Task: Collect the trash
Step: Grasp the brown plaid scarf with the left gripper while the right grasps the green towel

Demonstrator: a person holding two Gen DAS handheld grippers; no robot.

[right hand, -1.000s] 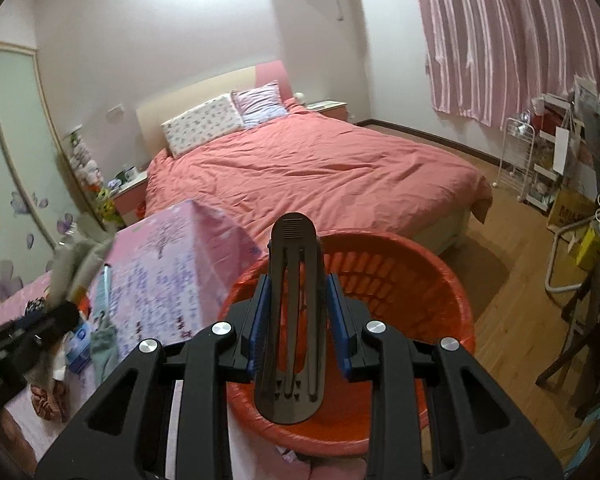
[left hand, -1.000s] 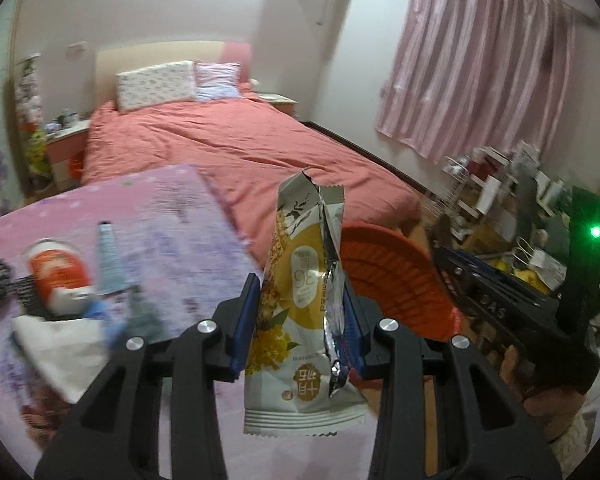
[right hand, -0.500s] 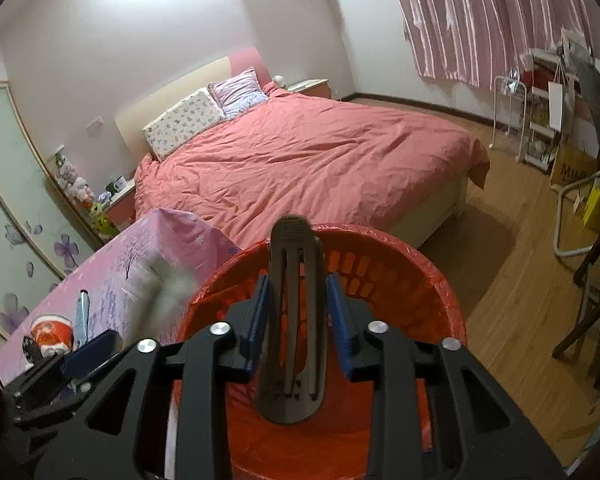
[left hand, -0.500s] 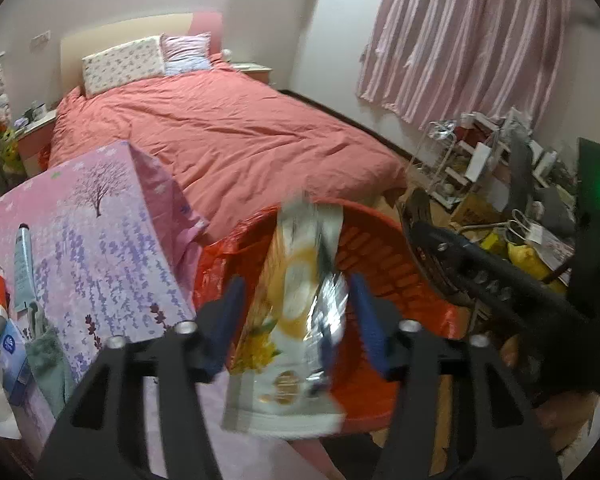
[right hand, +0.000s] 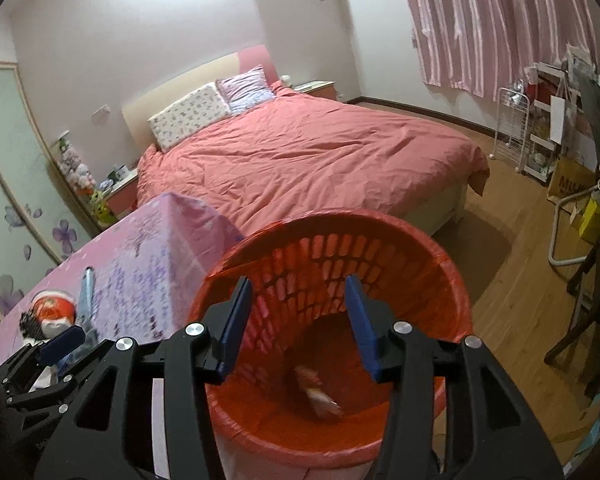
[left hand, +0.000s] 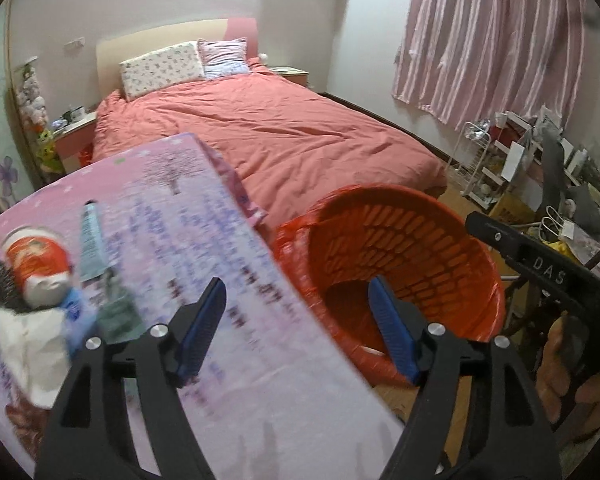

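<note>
Right gripper (right hand: 296, 320) opening, empty; blurred trash (right hand: 318, 394) in basket (right hand: 452, 280).

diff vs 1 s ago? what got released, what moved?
Both tongs let go and are opening, nothing between them now. The left tongs dropped the snack packet; the right tongs dropped the black clip. Something blurred lies in the red basket. The left tongs swung from the basket toward the table. The cup and tube stayed put.

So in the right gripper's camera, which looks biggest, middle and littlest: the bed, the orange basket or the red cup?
1. Bed
2. Orange basket, nearly as big, though it sits much closer to the camera
3. Red cup
</note>
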